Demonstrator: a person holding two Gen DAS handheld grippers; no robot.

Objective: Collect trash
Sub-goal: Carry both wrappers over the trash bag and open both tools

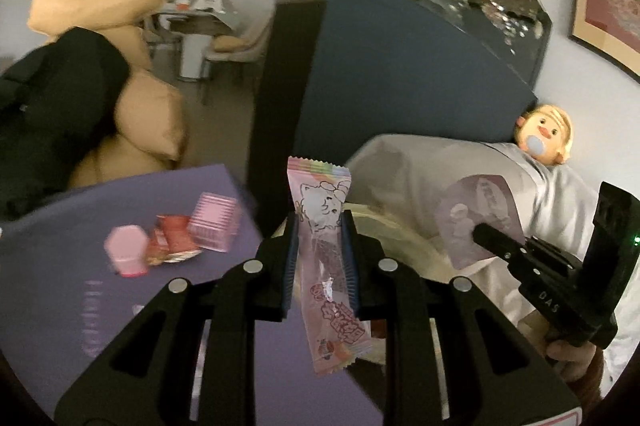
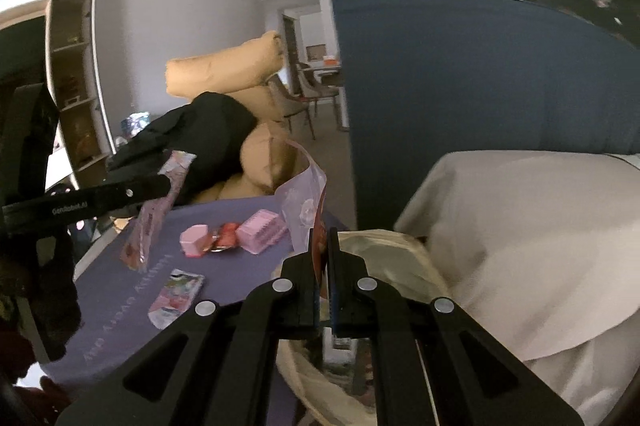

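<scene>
My left gripper (image 1: pixel 320 226) is shut on a long pink snack wrapper (image 1: pixel 324 266) with a cat drawing, which stands upright between the pads. It hangs over the edge of the purple table (image 1: pixel 60 266), beside a bin with a cream liner (image 1: pixel 404 230). My right gripper (image 2: pixel 324 242) is shut on a pale purple wrapper (image 2: pixel 300 197) above the same bin (image 2: pixel 400 250). Each gripper also shows in the other's view: the right gripper (image 1: pixel 486 234) with its pale purple wrapper (image 1: pixel 476 218), and the left gripper (image 2: pixel 164 185) with its pink wrapper (image 2: pixel 150 226). A flat wrapper (image 2: pixel 176 294) and a red wrapper (image 2: pixel 228 236) lie on the table.
Two pink boxes (image 2: pixel 194 240) (image 2: pixel 262 228) sit by the red wrapper. Tan cushions (image 2: pixel 224 69) and a black garment (image 2: pixel 200 133) lie behind the table. A dark blue cabinet (image 2: pixel 460 73) carries an aquarium. On the right is a white-covered seat (image 2: pixel 540 218) with a doll head (image 1: pixel 546 133).
</scene>
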